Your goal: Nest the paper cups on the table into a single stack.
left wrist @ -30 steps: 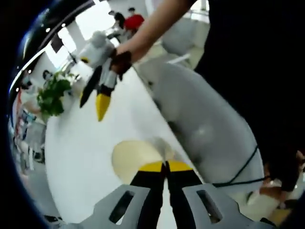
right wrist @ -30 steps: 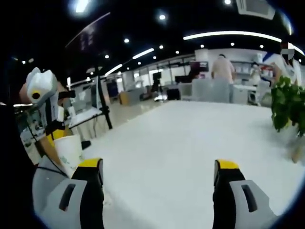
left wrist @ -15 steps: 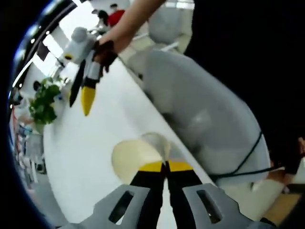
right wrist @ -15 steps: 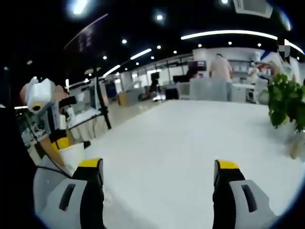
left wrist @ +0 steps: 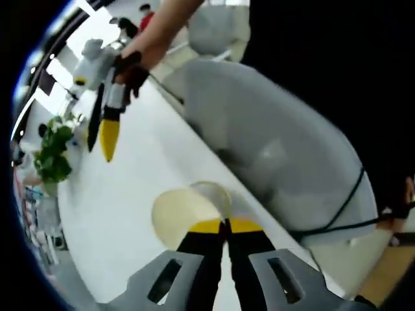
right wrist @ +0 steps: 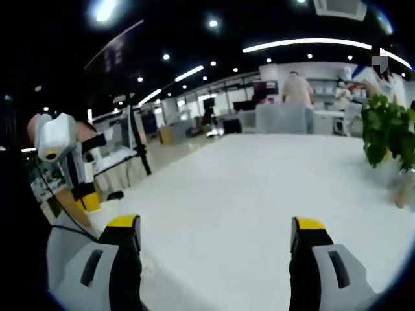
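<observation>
Paper cup (left wrist: 188,214), pale cream and lying with its open mouth toward the lens, sits pinched at the near rim between the jaws of the left gripper (left wrist: 225,225), which are pressed together on the rim with no gap visible. The cup is held close to the edge of the white surface (left wrist: 130,194); whether its base touches the surface cannot be told. In the right gripper view, the right gripper (right wrist: 214,227) has its jaws spread wide with nothing between them, poised over bare white surface (right wrist: 259,194). The same right gripper (left wrist: 104,133) appears in the left gripper view, well apart from the cup, gripped by a person's hand (left wrist: 133,65).

Step in hand, as judged: one cup is secured and awaits nesting. The next move calls for locating a second cup or stack and aligning the held cup's axis with it before lowering.

Hidden or unclear: the cup's base and much of its wall are masked by its own rim and the jaws; whether it is a single cup or several already nested cannot be told. In the right gripper view the left gripper (right wrist: 87,197) stands at the far left, the cup below it indistinct. A potted plant (right wrist: 388,133) stands toward the far side.
</observation>
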